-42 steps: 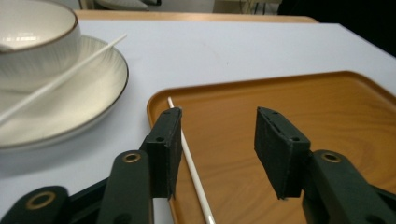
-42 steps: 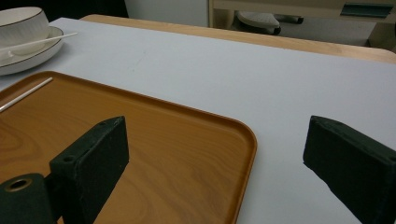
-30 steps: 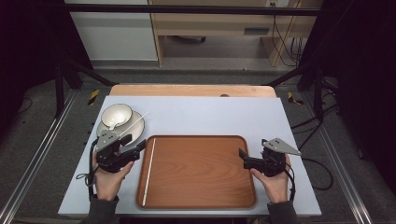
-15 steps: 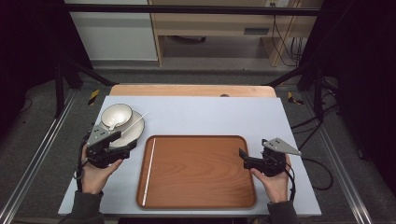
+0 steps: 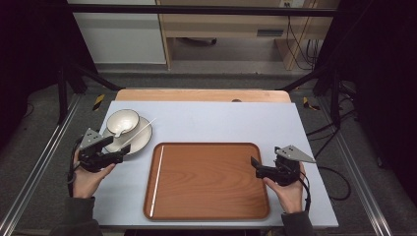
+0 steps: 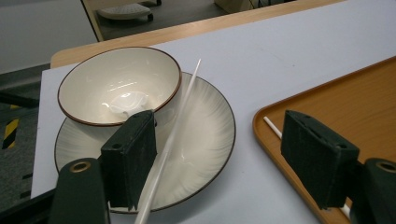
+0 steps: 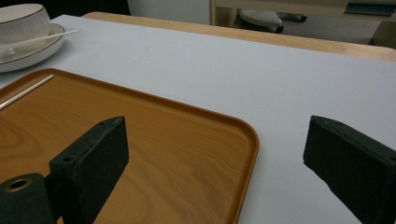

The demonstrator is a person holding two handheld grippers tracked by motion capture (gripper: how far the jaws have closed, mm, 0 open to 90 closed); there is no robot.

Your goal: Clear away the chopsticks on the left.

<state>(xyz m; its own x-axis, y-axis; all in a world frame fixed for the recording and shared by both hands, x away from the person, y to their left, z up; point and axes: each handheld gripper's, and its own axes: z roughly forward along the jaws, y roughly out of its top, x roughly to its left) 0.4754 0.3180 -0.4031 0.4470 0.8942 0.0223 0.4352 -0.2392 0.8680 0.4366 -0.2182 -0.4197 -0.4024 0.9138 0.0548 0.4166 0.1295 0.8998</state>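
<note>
A white bowl [image 5: 122, 121] sits on a pale plate [image 5: 140, 142] at the table's left. One white chopstick [image 5: 138, 132] lies across the plate, its far end on the rim. A second white chopstick [image 5: 156, 182] lies along the left side of the brown tray [image 5: 211, 182]. My left gripper [image 5: 119, 156] hovers at the plate's near edge. Its jaws have just been opening, and the plate's chopstick [image 6: 173, 135] runs between them beside the left pad [image 6: 135, 154], unpressed. My right gripper [image 5: 255, 166] stands open at the tray's right edge [image 7: 243, 140], with nothing between its jaws.
The pale table top [image 5: 221, 120] has a wooden strip [image 5: 196, 95] along its far edge. Dark frame posts and cables [image 5: 314, 44] stand beyond the table on the right. Metal rails [image 5: 34, 162] run along the floor on both sides.
My left gripper has moved left from the tray's left edge to the plate's near edge, and its jaws stand wider. The right gripper and both chopsticks have stayed put.
</note>
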